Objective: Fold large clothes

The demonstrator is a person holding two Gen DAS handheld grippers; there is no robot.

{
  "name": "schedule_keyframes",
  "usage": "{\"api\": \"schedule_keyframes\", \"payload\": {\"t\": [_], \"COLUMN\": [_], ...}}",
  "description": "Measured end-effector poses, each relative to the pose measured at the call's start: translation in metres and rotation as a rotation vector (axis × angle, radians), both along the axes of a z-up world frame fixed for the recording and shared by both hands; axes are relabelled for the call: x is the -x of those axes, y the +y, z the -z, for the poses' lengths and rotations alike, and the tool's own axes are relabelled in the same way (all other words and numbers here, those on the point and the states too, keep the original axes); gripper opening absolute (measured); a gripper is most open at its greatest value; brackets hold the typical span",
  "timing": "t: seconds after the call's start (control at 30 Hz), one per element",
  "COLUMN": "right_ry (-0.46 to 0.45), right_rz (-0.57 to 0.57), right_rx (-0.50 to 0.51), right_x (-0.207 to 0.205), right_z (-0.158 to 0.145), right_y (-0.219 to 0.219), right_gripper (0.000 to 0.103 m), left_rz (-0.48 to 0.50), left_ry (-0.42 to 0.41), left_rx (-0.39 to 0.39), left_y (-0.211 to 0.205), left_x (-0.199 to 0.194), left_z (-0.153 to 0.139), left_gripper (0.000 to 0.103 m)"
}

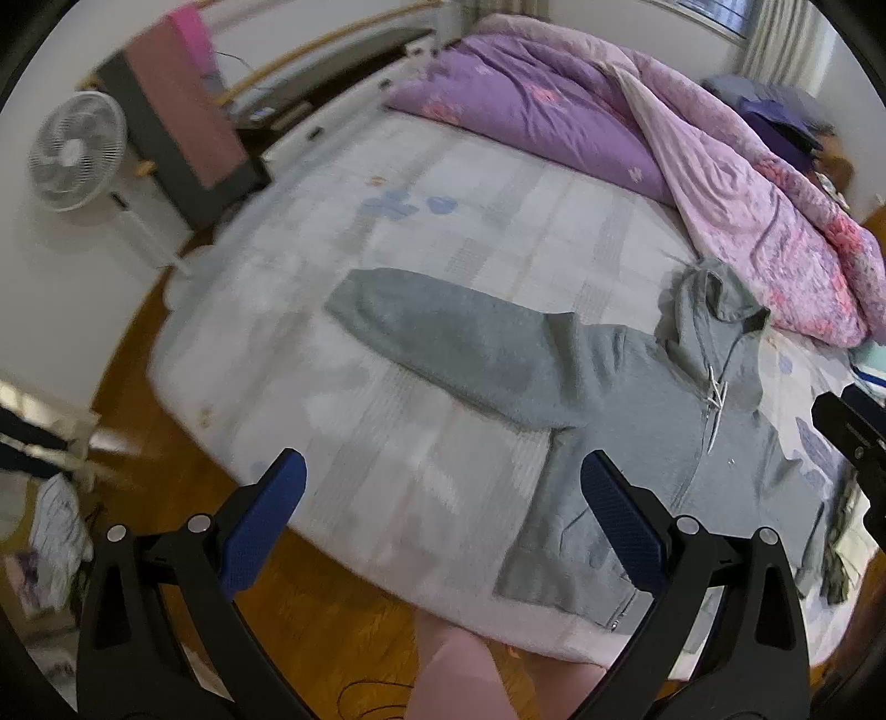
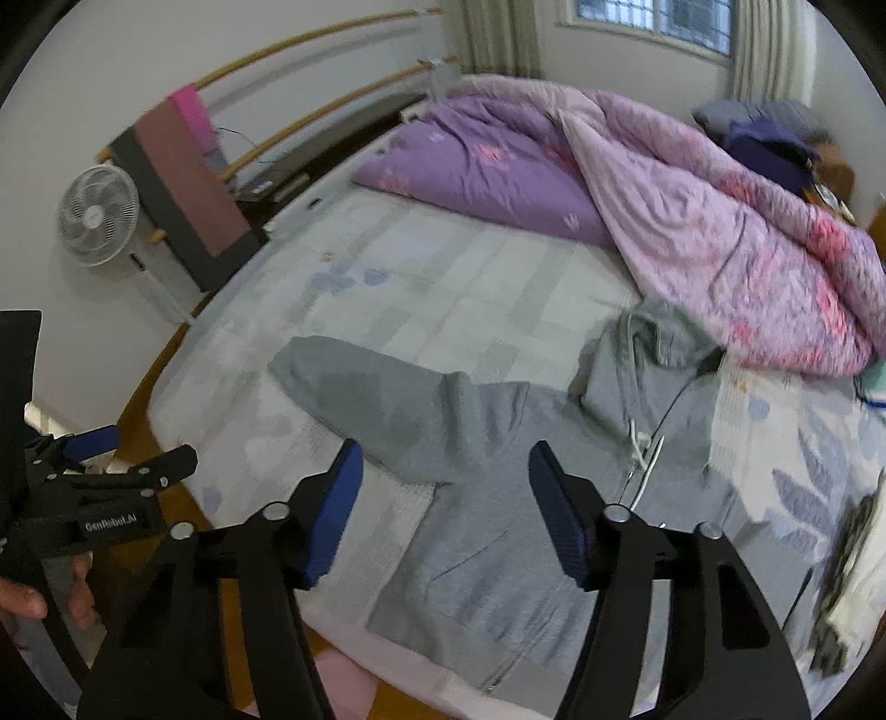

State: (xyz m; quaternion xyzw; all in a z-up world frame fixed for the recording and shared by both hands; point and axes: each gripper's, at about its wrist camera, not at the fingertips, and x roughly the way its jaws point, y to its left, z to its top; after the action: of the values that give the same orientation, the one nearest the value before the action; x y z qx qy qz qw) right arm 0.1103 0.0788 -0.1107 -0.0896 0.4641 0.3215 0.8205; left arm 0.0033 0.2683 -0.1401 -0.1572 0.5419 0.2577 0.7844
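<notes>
A big bed (image 2: pixel 498 288) with a pale patchwork sheet fills the room; brown wood floor (image 1: pixel 343 626) shows around it; a white wall runs behind, and a window (image 2: pixel 659 22) with curtains sits at the top; a puffy pink and purple quilt (image 2: pixel 692 221) is heaped at the far side of the bed; a grey hoodie (image 2: pixel 498 531) lies flat on the near part of the bed, zip up, one sleeve stretched out to the left; a white fan (image 2: pixel 98 217) stands by the wall; the left hand-held gripper (image 1: pixel 443 520) is wide and holds nothing; the right hand-held gripper (image 2: pixel 446 509) is partly open and holds nothing, above the hoodie
</notes>
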Motion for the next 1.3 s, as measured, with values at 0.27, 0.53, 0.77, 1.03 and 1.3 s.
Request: {"api": "schedule_keyframes", "payload": {"t": [0.27,0.53,0.77,1.03,1.3], "right_ry": [0.126,0.222,0.297,0.372,0.394], "right_rz": [0.106,0.196,0.257,0.265,0.311], "right_rx": [0.121,0.222,0.311,0.377,0.354], "right_x": [-0.029,-0.057,-0.073,-0.085,-0.094], "right_z": [0.070,0.135,0.181,0.223,0.231], "right_y": [0.060,0.092,0.105,0.122,0.116], "right_gripper": [0.023,0.002,0.002,0.002,0.002], "left_rz": [-0.004,-0.191,-0.329,-0.394,-0.329], "left_ry": [0.044,0.031,0.004,0.003,0.030], "left_rx": [0.089,0.256,0.396,0.506,0.372], "left_y": [0.116,0.240,0.302,0.335,0.338], "left_x": [-0.041,-0.069,-0.084,-0.099,-0.103], "left_z": [0.082,0.197,0.286,0.333,0.298], "left_gripper": [0.099,0.099,0.098,0.034,0.007]}}
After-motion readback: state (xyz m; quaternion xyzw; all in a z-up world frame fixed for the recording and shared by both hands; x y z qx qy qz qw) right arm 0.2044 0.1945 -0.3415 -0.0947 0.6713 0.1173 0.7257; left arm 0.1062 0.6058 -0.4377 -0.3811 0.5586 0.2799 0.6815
